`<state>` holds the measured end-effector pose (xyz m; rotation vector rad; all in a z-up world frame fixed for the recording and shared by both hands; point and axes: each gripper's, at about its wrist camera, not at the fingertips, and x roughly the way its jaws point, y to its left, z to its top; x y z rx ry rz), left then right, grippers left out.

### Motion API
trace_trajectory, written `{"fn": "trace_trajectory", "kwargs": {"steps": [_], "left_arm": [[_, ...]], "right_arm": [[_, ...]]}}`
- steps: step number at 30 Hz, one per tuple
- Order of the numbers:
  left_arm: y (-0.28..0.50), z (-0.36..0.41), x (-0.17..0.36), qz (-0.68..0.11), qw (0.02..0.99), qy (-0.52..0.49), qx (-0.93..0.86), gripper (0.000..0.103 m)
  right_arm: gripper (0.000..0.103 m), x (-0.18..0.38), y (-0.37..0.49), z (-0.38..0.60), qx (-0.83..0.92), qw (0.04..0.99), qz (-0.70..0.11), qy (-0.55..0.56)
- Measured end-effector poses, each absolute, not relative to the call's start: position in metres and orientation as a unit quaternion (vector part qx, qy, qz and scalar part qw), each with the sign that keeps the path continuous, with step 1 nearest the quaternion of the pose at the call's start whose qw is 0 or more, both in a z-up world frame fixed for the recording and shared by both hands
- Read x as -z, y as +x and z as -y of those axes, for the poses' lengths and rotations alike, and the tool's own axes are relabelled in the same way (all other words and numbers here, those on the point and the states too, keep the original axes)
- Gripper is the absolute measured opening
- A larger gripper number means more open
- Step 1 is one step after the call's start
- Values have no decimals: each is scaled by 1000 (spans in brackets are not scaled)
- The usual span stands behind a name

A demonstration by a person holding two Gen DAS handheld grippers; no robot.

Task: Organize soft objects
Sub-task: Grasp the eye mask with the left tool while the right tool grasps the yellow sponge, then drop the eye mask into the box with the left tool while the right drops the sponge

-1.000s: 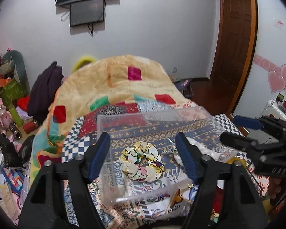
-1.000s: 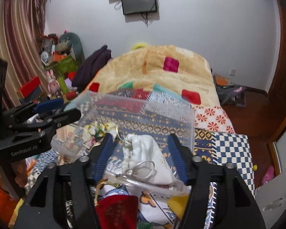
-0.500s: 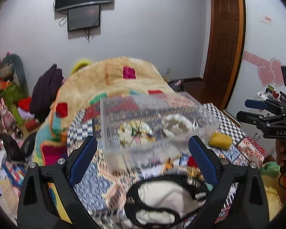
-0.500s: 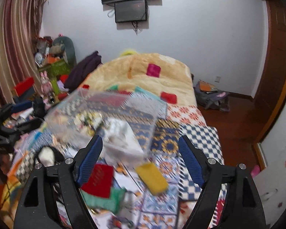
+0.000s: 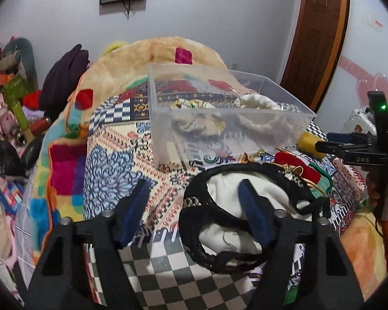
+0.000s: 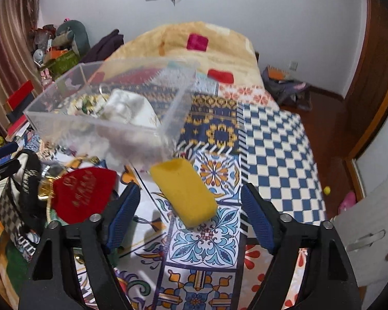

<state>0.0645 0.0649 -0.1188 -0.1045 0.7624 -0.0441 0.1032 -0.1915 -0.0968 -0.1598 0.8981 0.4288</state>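
Observation:
A clear plastic box (image 5: 307, 115) (image 6: 177, 111) stands on the patterned bedspread and holds a floral scrunchie (image 5: 194, 103) and a white cloth bundle (image 5: 256, 102) (image 6: 126, 106). My left gripper (image 5: 194, 213) is open low over the bed, its right finger over a black-and-white fabric piece (image 5: 227, 193). My right gripper (image 6: 190, 218) is open around a yellow sponge (image 6: 185, 192) on the bed, not touching it. A red pouch (image 6: 84, 190) (image 5: 295, 164) lies left of the sponge, which also shows in the left wrist view (image 5: 307, 143).
A heaped orange blanket (image 5: 152, 59) fills the far end of the bed. Clutter and toys (image 5: 10, 98) stand on the floor at the left. A brown door (image 5: 320, 33) is at the right. A green item (image 5: 320, 180) lies beside the red pouch.
Both grippers have drawn back from the box and dropped lower. The left one now sits over the black-and-white fabric, the right one around the yellow sponge.

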Motion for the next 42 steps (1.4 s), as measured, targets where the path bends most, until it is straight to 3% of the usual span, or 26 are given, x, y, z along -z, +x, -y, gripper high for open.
{"fn": "trace_trajectory", "kwargs": {"steps": [5,7,9,12,27,42], "left_arm": [[62,-64,124,-378,923,-59,42,37],[61,-60,122,-374,925,-50,37,33],[59,-58,121,-371,927,-43,33,23],[54,-59,116,-365,930,-43,29,18],[37,-54,54,-287,957,-37,30,15],[69,-56,-15,-206,978,-33,25,14]], "right_arm": [[40,104,105,189,-216,866,-445,-77],[38,103,102,188,-216,868,-441,-78],[35,101,99,189,-219,869,-436,-78],[33,96,93,187,-226,872,-427,-79],[32,40,58,173,-264,898,-343,-84],[32,-3,65,145,-293,914,-275,-54]]}}
